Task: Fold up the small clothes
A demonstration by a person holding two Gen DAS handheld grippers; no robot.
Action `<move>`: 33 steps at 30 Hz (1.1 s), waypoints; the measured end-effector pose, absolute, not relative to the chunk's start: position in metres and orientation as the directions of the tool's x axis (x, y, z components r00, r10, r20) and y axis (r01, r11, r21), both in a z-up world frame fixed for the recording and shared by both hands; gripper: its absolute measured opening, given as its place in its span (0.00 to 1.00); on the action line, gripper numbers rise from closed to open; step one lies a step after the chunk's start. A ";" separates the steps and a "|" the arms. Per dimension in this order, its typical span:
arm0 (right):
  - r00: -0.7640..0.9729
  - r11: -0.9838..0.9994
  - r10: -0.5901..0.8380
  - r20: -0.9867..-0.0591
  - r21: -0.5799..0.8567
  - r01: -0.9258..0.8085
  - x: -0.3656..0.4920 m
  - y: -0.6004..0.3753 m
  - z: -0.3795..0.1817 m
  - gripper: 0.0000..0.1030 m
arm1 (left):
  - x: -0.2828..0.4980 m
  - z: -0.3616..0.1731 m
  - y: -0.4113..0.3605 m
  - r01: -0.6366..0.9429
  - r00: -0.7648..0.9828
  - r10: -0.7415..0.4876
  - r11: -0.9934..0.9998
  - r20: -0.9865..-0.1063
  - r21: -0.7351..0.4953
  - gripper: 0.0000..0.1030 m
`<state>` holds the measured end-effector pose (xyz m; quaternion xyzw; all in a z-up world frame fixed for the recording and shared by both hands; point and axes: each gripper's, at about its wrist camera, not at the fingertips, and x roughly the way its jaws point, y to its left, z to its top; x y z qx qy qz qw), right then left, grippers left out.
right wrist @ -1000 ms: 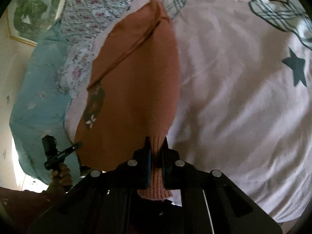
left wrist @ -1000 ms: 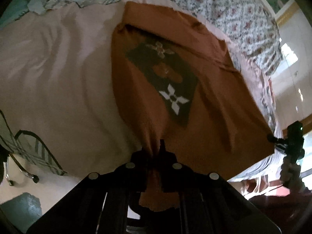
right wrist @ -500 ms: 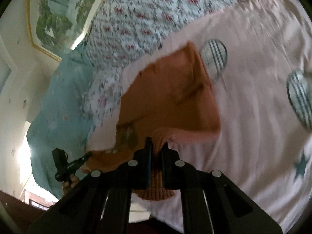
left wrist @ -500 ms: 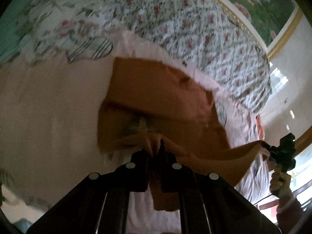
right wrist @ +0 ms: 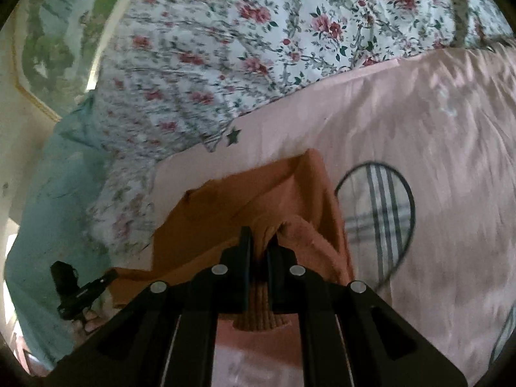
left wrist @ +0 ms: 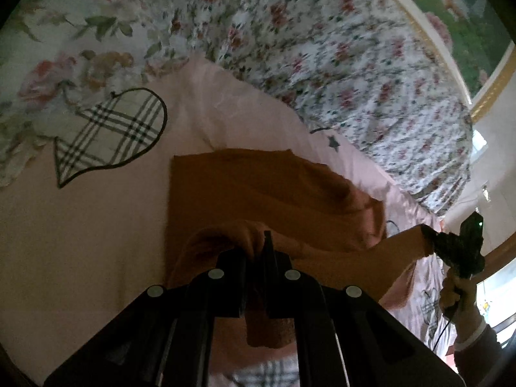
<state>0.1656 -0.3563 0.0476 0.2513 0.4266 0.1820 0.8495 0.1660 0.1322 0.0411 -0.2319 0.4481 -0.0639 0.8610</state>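
The left hand-held gripper has its fingers pinched together on cloth. The right hand-held gripper is clamped likewise, held off to the right in a bare hand.

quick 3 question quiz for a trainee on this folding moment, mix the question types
1. True or false: both the left gripper and the right gripper are shut on the orange garment.
2. What does the garment lie on? A) a wooden table B) a pink bedsheet C) a tiled floor
3. Fill in: the outlined shape on the sheet to the left of the garment in the left wrist view is a plaid ____.

Key: 1 true; 2 B; 3 heart
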 end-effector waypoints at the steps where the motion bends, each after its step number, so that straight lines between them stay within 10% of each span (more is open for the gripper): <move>1: 0.568 0.812 0.516 -0.641 0.578 -0.085 0.173 -0.355 0.044 0.09 | 0.175 0.034 0.135 -0.101 0.581 -0.321 0.883 -0.748 -0.457 0.05; 11: 0.492 0.848 0.443 -0.749 0.528 0.039 0.238 -0.344 -0.024 0.13 | 0.235 -0.042 0.156 -0.193 0.433 -0.338 0.871 -0.836 -0.452 0.12; 19: 0.611 0.857 0.394 -0.687 0.514 0.026 0.197 -0.359 0.023 0.29 | 0.171 0.004 0.112 -0.116 0.477 -0.335 0.893 -0.813 -0.435 0.61; 27: 0.282 0.867 0.467 -0.838 0.371 -0.334 0.166 -0.249 -0.026 0.29 | 0.184 -0.054 0.022 0.054 0.295 -0.402 0.913 -0.867 -0.405 0.60; 33: 0.430 0.943 0.329 -0.841 0.264 -0.204 0.232 -0.277 -0.014 0.28 | 0.251 -0.029 0.071 0.044 0.403 -0.280 0.957 -0.871 -0.287 0.57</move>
